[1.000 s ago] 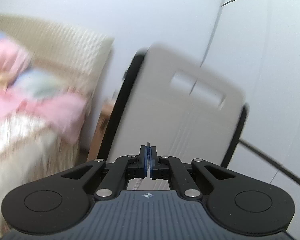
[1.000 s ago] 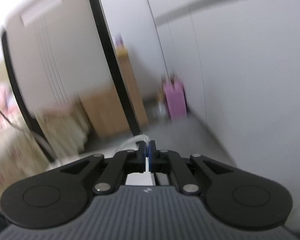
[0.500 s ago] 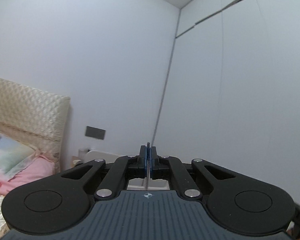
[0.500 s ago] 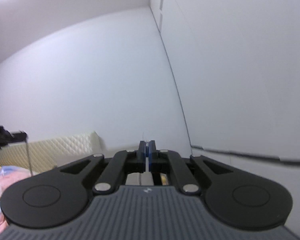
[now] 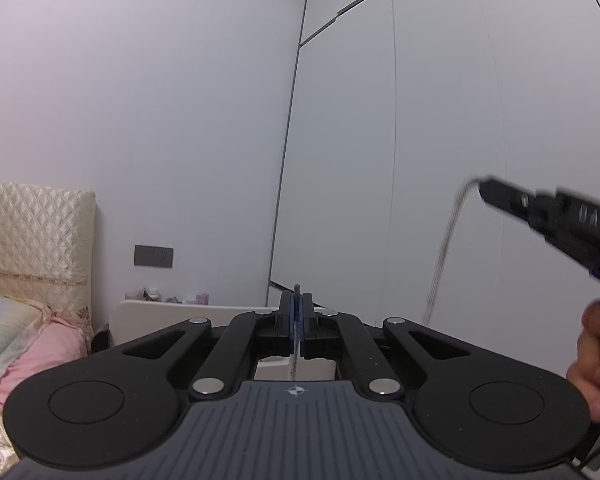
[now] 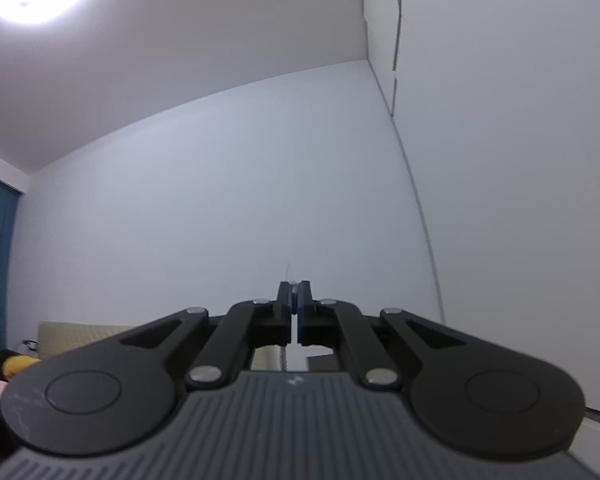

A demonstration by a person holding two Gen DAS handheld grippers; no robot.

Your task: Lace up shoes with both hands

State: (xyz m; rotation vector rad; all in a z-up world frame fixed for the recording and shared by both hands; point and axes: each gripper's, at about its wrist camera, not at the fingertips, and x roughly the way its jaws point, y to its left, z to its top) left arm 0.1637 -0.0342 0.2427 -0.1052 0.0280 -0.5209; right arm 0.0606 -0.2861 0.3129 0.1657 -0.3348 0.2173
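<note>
Left tool [image 5: 296, 316]: jaws pressed together, pinching a grey-white shoelace [image 5: 295, 344] that hangs down between them. Right tool [image 5: 485, 192]: seen from the left wrist view as raised at the right edge, jaws likewise closed on a second lace run [image 5: 444, 252] that drops out of sight below; a hand [image 5: 592, 364] grips its handle. In its own view a thin strand shows at the closed tips. The shoe is in neither view. Beyond lie a white worktop [image 5: 188, 310] edge, bed headboard [image 5: 32, 236], wall socket plate [image 5: 153, 256] and wardrobe doors [image 5: 440, 140]. Judgement: both lace ends are drawn upward taut, a tightening pull; threading progress and any knot cannot be assessed.
</note>
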